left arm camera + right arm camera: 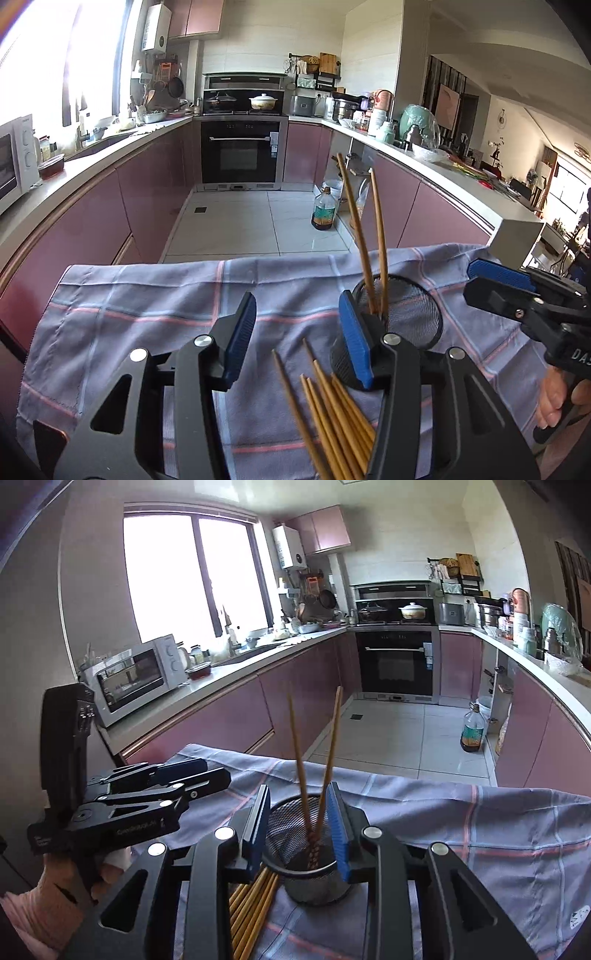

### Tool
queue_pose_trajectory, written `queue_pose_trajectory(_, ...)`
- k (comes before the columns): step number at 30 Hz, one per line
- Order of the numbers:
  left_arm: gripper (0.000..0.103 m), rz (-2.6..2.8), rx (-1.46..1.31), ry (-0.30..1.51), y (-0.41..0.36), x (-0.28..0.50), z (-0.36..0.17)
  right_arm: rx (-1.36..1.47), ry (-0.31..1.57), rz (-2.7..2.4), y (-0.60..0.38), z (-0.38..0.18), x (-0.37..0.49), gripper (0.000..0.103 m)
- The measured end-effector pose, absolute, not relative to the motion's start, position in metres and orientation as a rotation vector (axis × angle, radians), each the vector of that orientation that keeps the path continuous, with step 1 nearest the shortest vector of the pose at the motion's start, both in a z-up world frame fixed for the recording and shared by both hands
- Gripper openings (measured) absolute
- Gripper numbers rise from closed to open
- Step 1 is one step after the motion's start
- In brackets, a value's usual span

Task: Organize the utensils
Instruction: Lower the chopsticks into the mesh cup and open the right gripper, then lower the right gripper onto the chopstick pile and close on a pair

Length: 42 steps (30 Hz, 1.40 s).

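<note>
A checked cloth (140,317) is spread over the surface, and a black mesh cup (413,314) stands on it. Two chopsticks (364,236) are seen upright in the cup, leaning apart from each other at their tops. More chopsticks (332,410) lie in a loose bundle on the cloth, just beside the cup on its left side; in the right wrist view the same bundle (251,904) is partly hidden under the tool. The left tool (299,339) is held over the cloth with its jaws parted, and nothing is gripped between them; the bundle lies below and between the blue pads, and the right pad is in front of the cup wall. The right tool (301,830) is also released: its jaws stand on either side of the cup (314,871), and whether the pads touch its rim cannot be told. The two chopsticks (317,760) rise between these jaws and are not pressed by them. A hand (557,402) is seen on the handle of the right tool.
</note>
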<state>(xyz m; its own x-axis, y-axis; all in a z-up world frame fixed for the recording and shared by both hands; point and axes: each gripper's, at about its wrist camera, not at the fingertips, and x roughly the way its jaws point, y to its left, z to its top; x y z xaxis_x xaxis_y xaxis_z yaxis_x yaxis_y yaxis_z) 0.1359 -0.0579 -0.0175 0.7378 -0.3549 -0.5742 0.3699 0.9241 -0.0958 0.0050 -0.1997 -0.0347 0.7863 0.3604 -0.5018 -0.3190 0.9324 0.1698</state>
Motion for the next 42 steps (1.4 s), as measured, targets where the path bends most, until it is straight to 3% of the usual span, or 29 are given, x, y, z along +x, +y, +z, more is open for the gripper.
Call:
queue_pose_trajectory(8, 0.046, -0.363, 0.055, 0.73, -0.022, 0.109, -0.065, 0.04, 0.734, 0.441, -0.177, -0.086, -0.012, 0.029)
queue_pose_trajectory(17, 0.045, -0.379, 0.073, 0.861, -0.032, 0.1, -0.127, 0.117, 0.908, 0.418, -0.172, -0.141, 0.003, 0.025)
queue_pose_trajectory(28, 0.042, -0.389, 0.089, 0.887, -0.053, 0.11, -0.133, 0.147, 0.926, 0.408, -0.167, -0.148, 0.007, 0.022)
queue_pose_trajectory(37, 0.029, -0.415, 0.078, 0.936, -0.059, 0.121, -0.145, 0.109, 0.944, 0.38, -0.16, -0.151, 0.014, 0.016)
queue_pose_trajectory(39, 0.018, -0.429, 0.058, 0.943, -0.057, 0.121, -0.144, 0.103, 0.945, 0.376, -0.161, -0.152, 0.013, 0.016)
queue_pose_trajectory(42, 0.015, -0.436, 0.042, 0.955, -0.055, 0.12, -0.145, 0.088, 0.943, 0.37, -0.161, -0.151, 0.013, 0.015)
